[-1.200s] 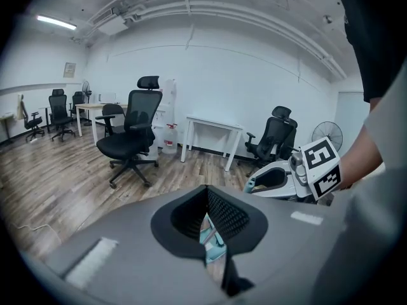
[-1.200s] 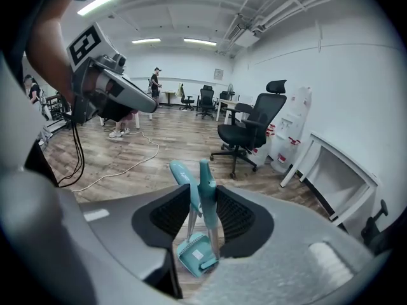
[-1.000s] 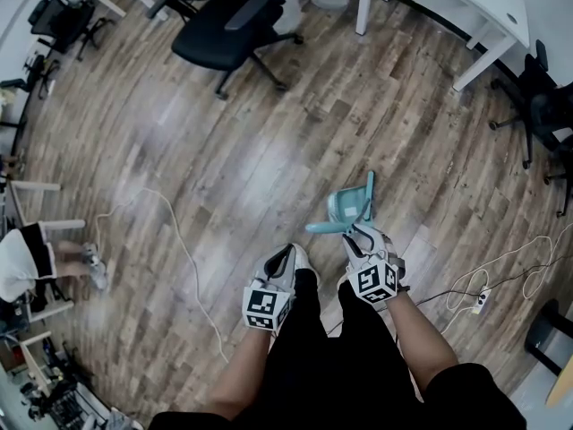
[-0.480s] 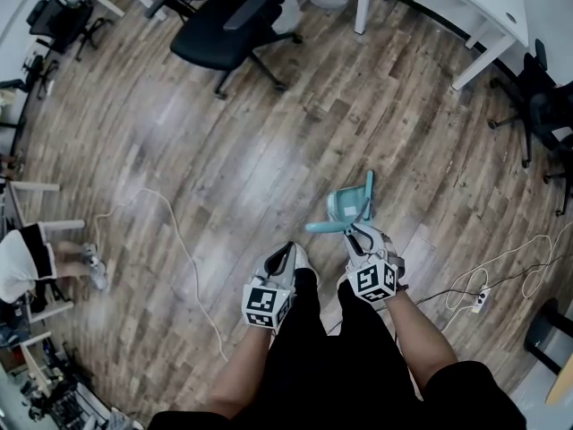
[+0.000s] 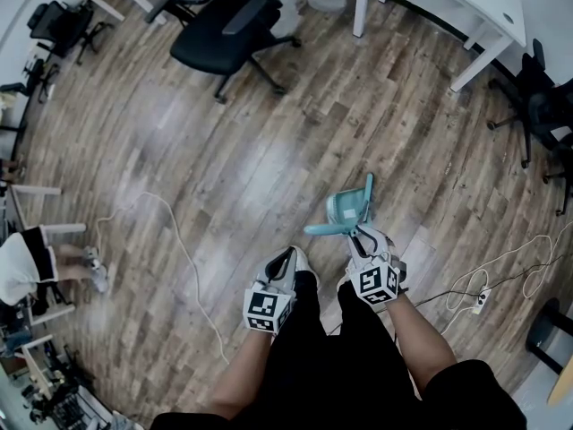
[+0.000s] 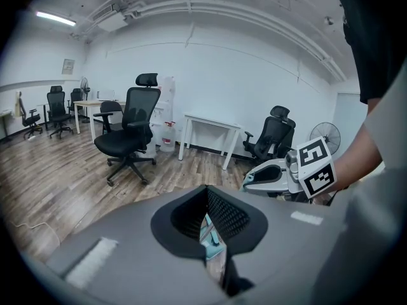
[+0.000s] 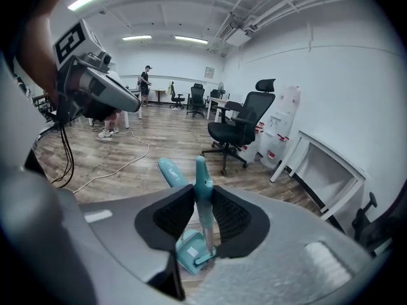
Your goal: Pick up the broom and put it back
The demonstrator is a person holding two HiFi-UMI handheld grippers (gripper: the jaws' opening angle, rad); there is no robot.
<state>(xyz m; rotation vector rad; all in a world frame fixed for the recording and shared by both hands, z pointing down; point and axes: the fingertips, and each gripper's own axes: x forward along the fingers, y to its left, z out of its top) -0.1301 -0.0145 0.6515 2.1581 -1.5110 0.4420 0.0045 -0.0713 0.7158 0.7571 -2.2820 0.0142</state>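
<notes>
Just ahead of the person's legs, on the wooden floor (image 5: 269, 150), stands the teal broom (image 7: 201, 170), handle upright and head down on the boards. The right gripper (image 7: 203, 190) has just been closing its fingers, and they now clamp that handle from both sides. A second teal handle (image 7: 168, 170) slants out just beside the broom on its left. Left of the broom and a little nearer the person hangs the left gripper (image 6: 206, 188), apart from the broom, its fingers clenched together with nothing between them. Farther left of the broom a white cable (image 5: 183, 249) snakes across the floor, and past it, well apart from the broom, a seated person (image 5: 27, 262) shows at the edge of the head view. To the broom's right a power strip (image 5: 481, 300) lies among looping cables. Well beyond the broom stands a black office chair (image 5: 228, 25). A white table (image 5: 457, 7) stands beyond the broom to the right, with more black chairs (image 5: 537, 106) at the far right. Of these, the left gripper is nearest the broom and the cables are next nearest.
</notes>
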